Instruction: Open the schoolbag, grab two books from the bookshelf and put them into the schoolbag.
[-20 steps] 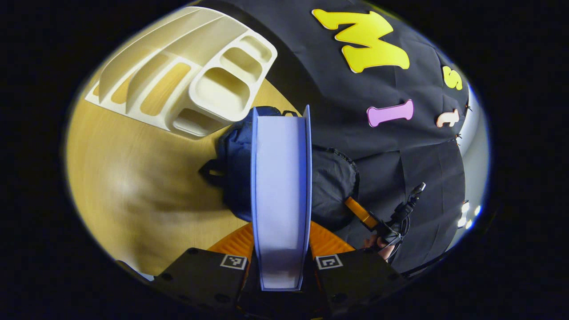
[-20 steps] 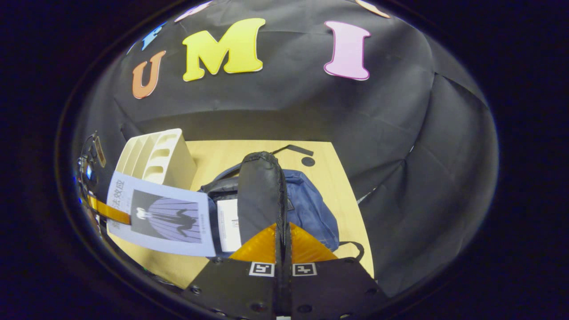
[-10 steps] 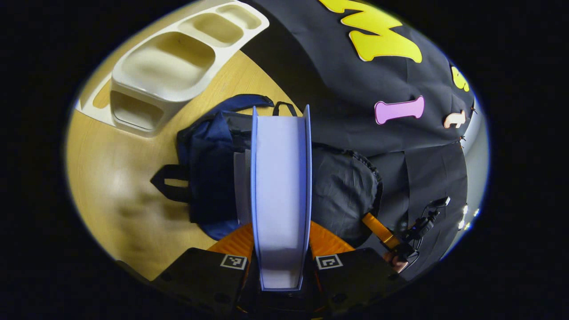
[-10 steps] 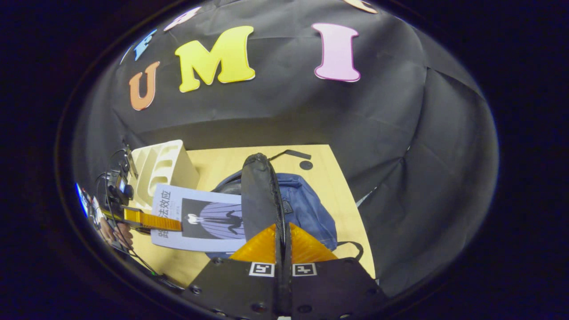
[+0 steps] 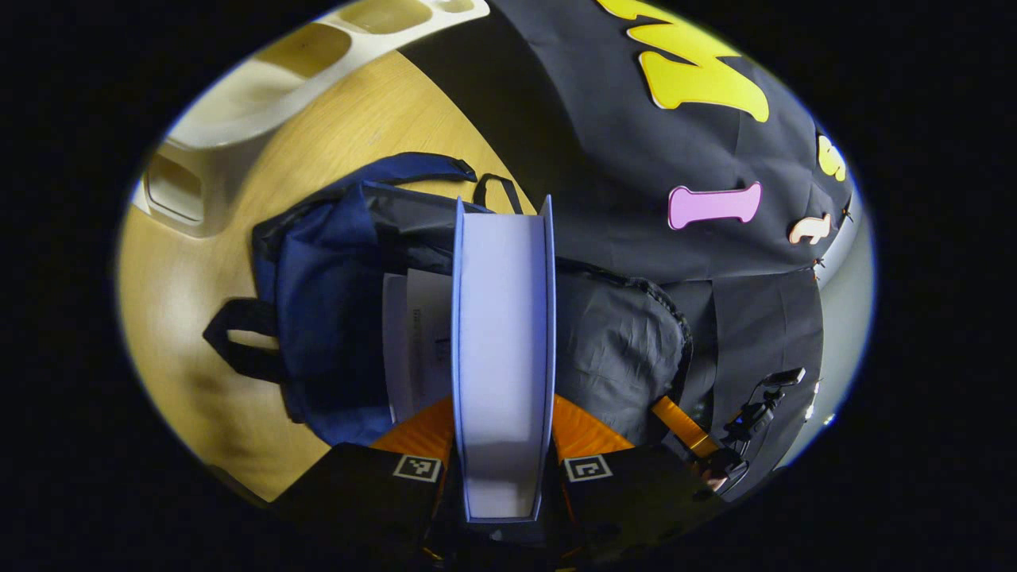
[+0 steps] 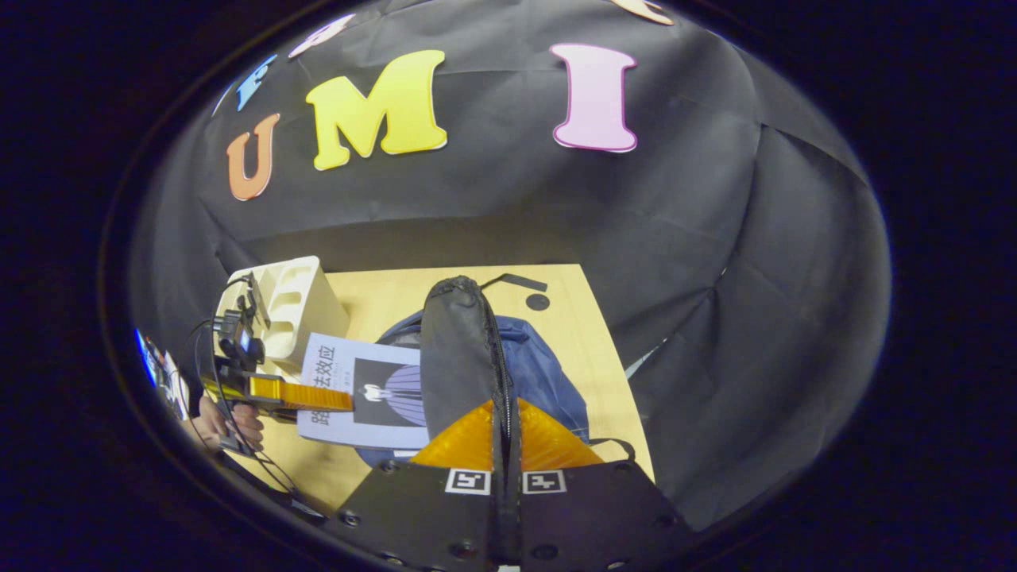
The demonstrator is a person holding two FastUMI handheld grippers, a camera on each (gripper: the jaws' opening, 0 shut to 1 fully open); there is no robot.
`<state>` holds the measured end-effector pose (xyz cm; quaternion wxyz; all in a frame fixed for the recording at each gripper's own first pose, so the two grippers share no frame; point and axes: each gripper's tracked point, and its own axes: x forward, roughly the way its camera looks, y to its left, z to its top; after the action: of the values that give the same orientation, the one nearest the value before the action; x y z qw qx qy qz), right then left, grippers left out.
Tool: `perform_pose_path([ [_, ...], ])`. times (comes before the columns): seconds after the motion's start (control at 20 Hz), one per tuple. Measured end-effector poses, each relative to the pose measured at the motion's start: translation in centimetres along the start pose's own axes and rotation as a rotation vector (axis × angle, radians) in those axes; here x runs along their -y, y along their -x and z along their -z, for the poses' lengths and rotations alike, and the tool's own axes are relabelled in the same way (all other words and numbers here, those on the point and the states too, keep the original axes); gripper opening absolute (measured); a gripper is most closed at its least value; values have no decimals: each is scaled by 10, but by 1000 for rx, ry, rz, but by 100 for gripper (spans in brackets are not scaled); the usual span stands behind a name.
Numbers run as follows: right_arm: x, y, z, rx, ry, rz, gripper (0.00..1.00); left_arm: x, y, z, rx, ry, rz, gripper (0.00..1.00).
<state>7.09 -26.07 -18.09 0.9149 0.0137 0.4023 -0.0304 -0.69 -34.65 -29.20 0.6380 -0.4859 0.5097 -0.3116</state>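
— Count of books? 
— Two. One book (image 5: 500, 349) clamped between both fingers of the left gripper (image 5: 502, 469), hanging over the open mouth of the schoolbag (image 5: 326, 294). A second book (image 5: 417, 342) already inside, pale edge poking out.

— And the right gripper (image 6: 506, 445)? 
— Pinched shut on the black flap (image 6: 457, 357) of the bag, holding it upright.

— Bags, shelves? 
— One schoolbag, lying on the wooden table (image 6: 381, 290). One cream bookshelf (image 6: 290, 306) just beside it, on the left of the right gripper view.
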Motion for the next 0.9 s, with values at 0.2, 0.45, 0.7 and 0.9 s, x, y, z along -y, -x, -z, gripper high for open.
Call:
perform_pose_path([
  [0.2, 1, -2, -12, 9, 27, 10, 0, 10, -46, 9, -29, 28, 52, 42],
  [0.45, 1, -6, -11, -9, 27, 9, 0, 4, -80, 14, -66, 54, 89, 42],
  [0.7, -2, -11, -8, -22, 25, -1, 0, 1, -93, 16, -90, 85, 93, 43],
  [0.9, -2, -13, -7, -25, 21, -6, 0, -3, -93, 20, -134, 96, 69, 63],
])
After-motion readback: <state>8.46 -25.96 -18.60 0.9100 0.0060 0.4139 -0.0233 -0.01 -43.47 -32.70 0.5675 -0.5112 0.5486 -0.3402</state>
